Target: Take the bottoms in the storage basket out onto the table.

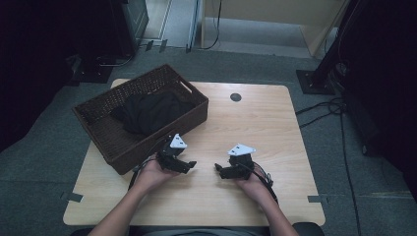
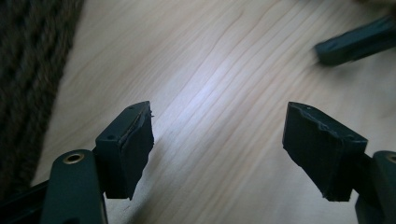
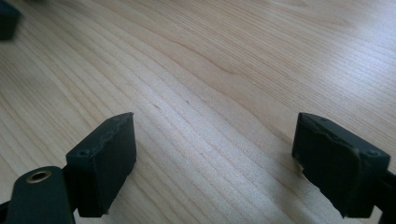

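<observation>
A dark wicker basket (image 1: 147,142) stands on the back left of the wooden table (image 1: 260,123), with a black cloth (image 1: 150,110) heaped inside. My left gripper (image 1: 192,163) sits in a hand just in front of the basket's near corner and points right. My right gripper (image 1: 217,168) faces it a short way off. In the left gripper view the left gripper (image 2: 219,112) is open over bare wood, with the basket wall (image 2: 28,70) at its left. In the right gripper view the right gripper (image 3: 215,123) is open too, with nothing between its pads.
A small dark round hole (image 1: 235,97) marks the table near its far edge. Black stands and cables (image 1: 324,105) lie on the grey floor to the right. A jaw of the right gripper (image 2: 355,42) shows in the left gripper view.
</observation>
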`<control>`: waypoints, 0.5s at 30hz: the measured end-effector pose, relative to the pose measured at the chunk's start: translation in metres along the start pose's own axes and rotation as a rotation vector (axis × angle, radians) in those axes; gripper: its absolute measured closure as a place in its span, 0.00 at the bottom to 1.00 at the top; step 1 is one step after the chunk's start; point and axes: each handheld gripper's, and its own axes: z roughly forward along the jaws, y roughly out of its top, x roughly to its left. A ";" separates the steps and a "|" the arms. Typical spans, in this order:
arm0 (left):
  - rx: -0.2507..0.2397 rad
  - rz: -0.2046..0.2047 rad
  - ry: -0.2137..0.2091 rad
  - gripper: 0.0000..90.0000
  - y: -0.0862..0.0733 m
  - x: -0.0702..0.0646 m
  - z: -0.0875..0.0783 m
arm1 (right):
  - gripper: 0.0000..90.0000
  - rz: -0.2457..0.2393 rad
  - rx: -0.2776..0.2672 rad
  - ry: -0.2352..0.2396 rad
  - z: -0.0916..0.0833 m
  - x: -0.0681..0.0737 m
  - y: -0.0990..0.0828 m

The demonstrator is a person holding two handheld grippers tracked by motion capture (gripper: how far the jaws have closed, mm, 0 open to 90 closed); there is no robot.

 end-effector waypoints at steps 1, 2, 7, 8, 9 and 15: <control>0.000 0.006 -0.010 0.27 0.004 0.001 -0.005 | 0.15 0.001 0.000 0.000 0.000 0.000 0.000; 0.001 0.006 -0.018 0.27 0.007 0.003 -0.011 | 0.15 0.001 -0.001 0.000 0.000 0.000 0.000; -0.030 -0.011 -0.056 0.27 0.023 0.007 -0.037 | 0.15 0.001 -0.002 0.001 0.000 0.000 0.000; -0.033 -0.007 -0.054 0.27 0.026 0.007 -0.042 | 0.15 0.000 -0.001 0.001 0.000 0.000 0.000; -0.030 -0.005 -0.053 0.27 0.029 0.007 -0.046 | 0.15 0.000 -0.003 0.000 0.000 0.000 0.000; -0.033 0.013 -0.063 0.27 0.043 0.011 -0.069 | 0.15 0.001 -0.004 -0.001 0.000 0.000 0.000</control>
